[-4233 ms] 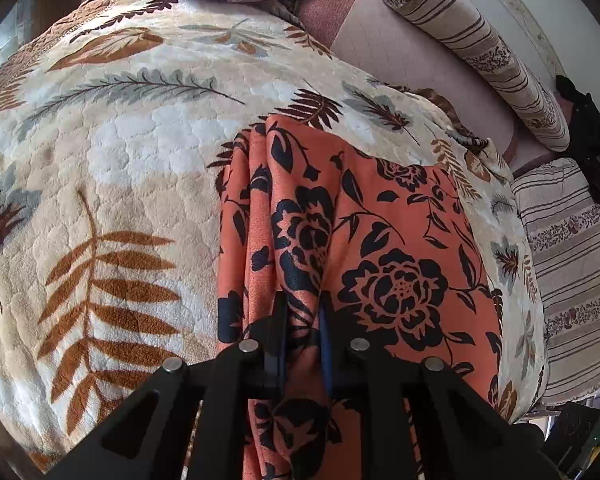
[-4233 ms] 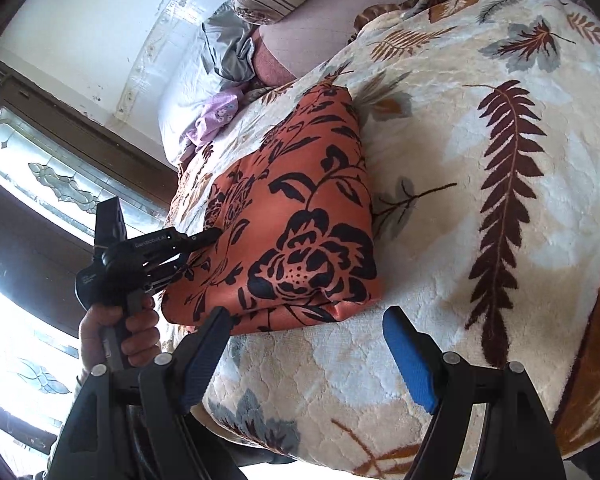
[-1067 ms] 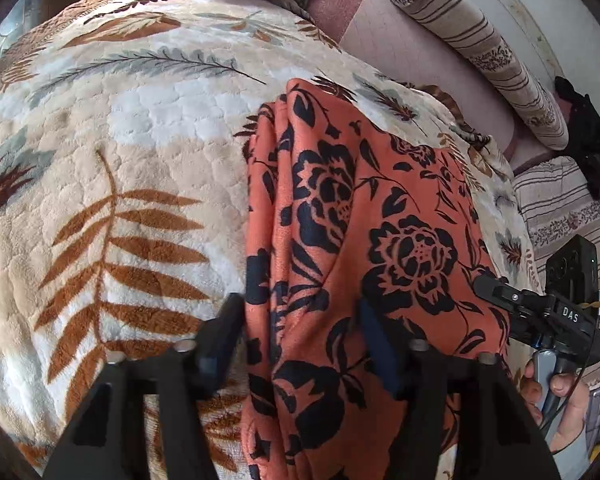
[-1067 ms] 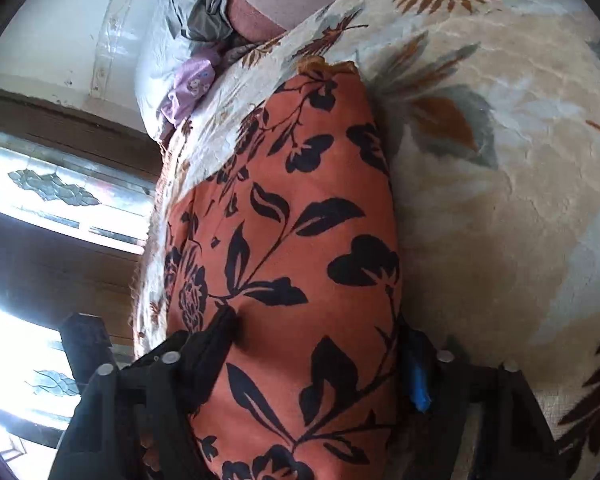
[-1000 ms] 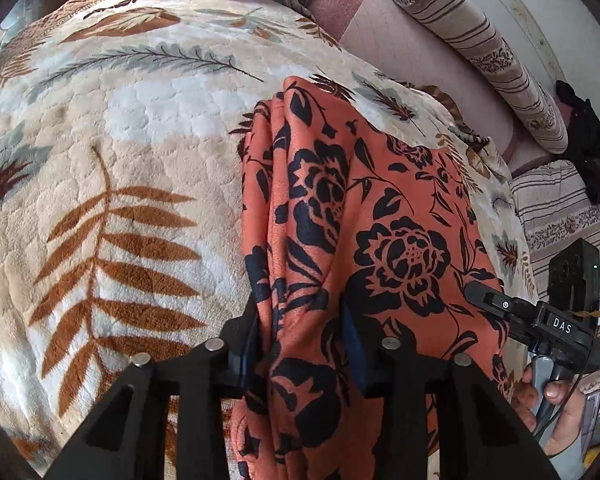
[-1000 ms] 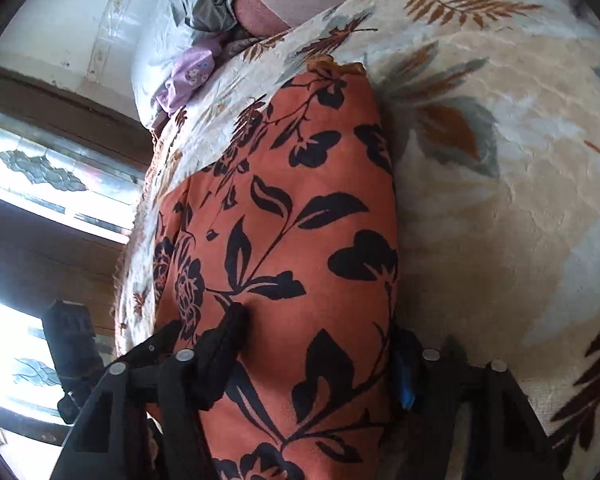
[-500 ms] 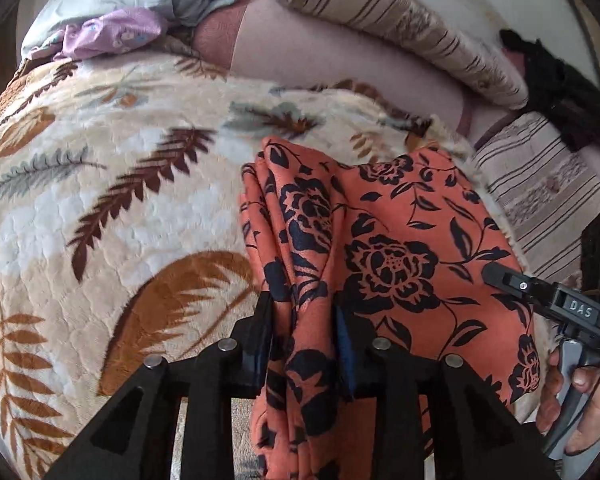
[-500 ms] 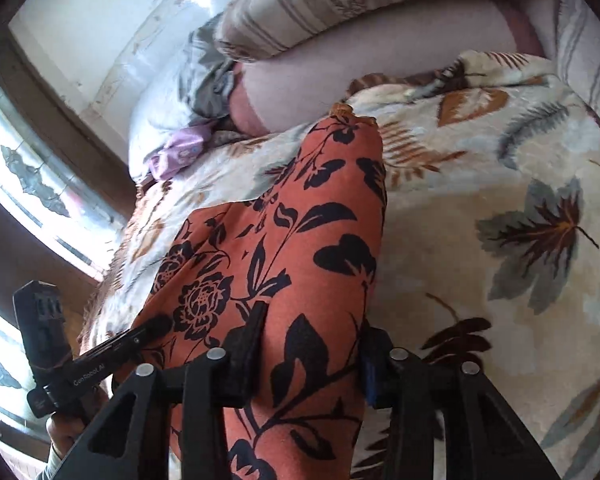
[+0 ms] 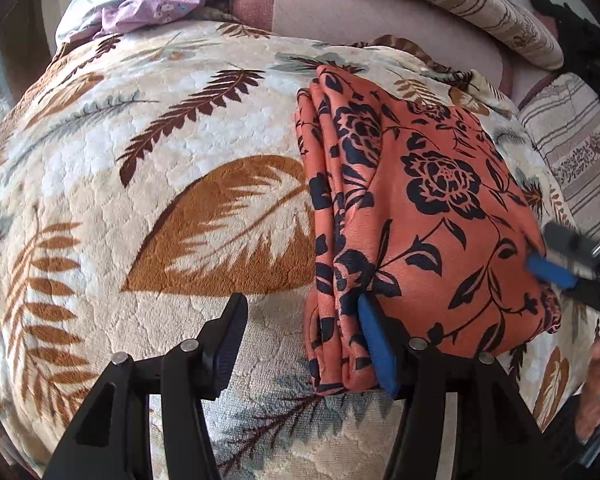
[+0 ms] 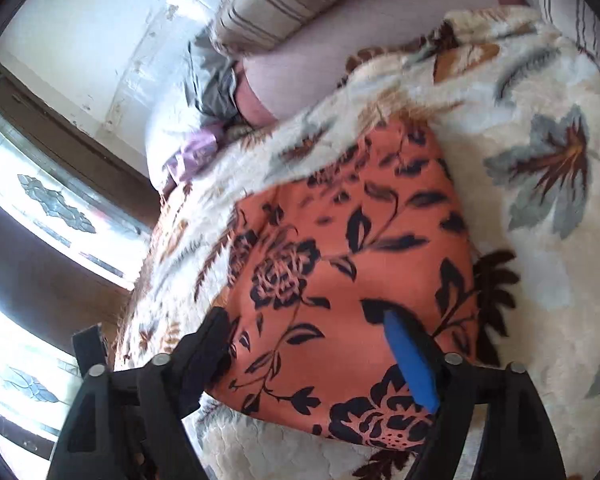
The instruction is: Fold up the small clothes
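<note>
- Left wrist view: the folded orange cloth (image 9: 420, 216) lies on the leaf-print blanket (image 9: 140, 160), right of centre, its long axis running from the lower middle of the frame to the upper middle. The stacked fold edges face left.
- Left wrist view: the left gripper (image 9: 300, 344) has just been opening and now stands released. Its blue pad rests against the cloth's near left corner, while bare blanket shows between the 2 fingers.
- Left wrist view: the right gripper (image 9: 556, 272) shows blurred at the right edge, at the cloth's other near corner. A hand (image 9: 592, 400) is partly visible below it.
- Right wrist view: the cloth (image 10: 360, 272) fills the centre, long axis running from the lower middle up toward the pillows (image 10: 292, 4) at the top.
- Right wrist view: the right gripper (image 10: 312, 356) has just been opening and is released, its fingers spread over the cloth's near end; nothing looks pinched.
- Both grippers sit at the near short end, 1 per corner. A further fold would likely carry that end up the frame along the long axis.
</note>
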`<state>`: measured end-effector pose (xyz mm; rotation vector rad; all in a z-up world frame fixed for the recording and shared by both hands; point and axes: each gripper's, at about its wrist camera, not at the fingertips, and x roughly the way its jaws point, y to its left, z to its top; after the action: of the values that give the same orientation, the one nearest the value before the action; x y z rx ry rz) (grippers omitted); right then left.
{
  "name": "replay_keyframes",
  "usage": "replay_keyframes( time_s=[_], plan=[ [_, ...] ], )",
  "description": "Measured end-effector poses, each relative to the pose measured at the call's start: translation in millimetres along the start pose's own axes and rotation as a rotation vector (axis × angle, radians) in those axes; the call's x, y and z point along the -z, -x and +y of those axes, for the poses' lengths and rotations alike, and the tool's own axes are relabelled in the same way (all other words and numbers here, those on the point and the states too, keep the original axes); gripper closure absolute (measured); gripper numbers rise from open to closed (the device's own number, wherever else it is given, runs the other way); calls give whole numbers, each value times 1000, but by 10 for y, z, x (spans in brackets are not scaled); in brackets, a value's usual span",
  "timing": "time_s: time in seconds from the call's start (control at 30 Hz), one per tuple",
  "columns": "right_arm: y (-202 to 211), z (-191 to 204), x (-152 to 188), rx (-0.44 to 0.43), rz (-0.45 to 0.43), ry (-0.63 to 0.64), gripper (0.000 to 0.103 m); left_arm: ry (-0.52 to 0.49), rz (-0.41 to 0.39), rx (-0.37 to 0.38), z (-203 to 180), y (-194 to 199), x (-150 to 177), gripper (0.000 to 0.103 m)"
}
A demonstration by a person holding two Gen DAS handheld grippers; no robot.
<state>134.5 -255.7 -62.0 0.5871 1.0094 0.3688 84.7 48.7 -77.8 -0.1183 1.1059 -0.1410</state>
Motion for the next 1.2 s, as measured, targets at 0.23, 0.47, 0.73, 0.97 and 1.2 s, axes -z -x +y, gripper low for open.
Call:
replay_keyframes(
  time_s=[0.23,0.47,0.73,0.97,1.2],
  plan=[
    [49,213,-103,2,-43,-14,15,22,-12,8,55,189,49,41],
    [-385,-71,-404,42,23,-134,14,21,-21,13,86,322,126,41],
    [127,306,173,91,-51,44,14,32,-72,-41,135,519,237,38],
    [460,369,960,213,-117,191,14,15,-119,-65,21,802,436,33],
    [648,433,1289,298,-184,280,14,-9,-182,-108,-148,1075,554,21]
  ],
)
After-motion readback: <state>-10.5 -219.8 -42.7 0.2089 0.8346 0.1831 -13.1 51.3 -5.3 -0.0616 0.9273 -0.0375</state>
